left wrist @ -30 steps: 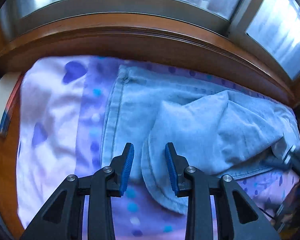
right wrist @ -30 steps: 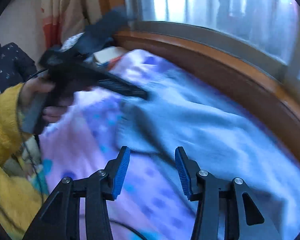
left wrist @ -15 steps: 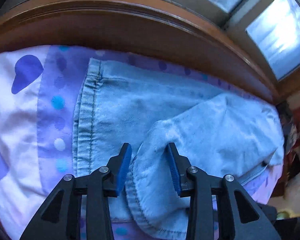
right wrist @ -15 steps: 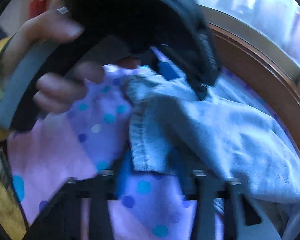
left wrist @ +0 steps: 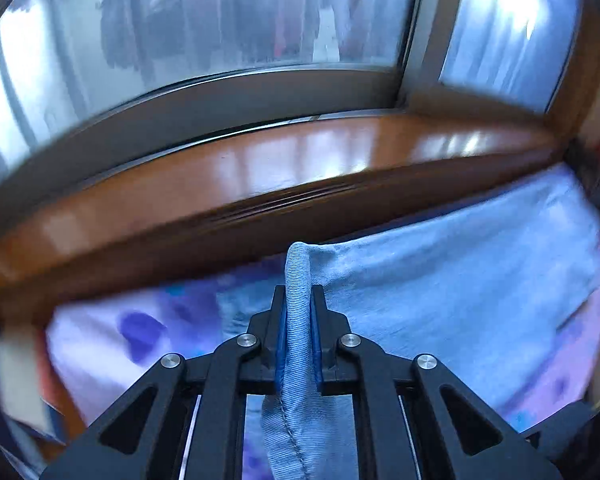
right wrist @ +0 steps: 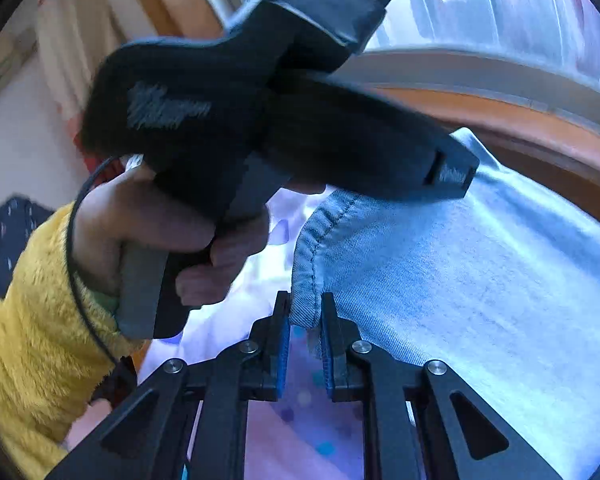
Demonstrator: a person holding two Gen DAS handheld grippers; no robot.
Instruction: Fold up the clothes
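Two grippers, one denim garment point(right wrist: 460, 272) on a dotted purple bedsheet point(right wrist: 300, 432) below a wooden sill point(left wrist: 260, 184). Left gripper point(left wrist: 299, 344) is closing on the hem, pads pressing; right gripper point(right wrist: 305, 344) is closing, hem corner between its jaws. Step: lifting the hem edge. Next, judged: carry both corners across evenly and lay them flat.

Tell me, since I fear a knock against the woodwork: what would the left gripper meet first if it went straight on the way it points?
The left gripper, its jaws closing on the denim hem, would probably meet the spotted sheet first, with the wooden sill just past it. Blur leaves depth uncertain.
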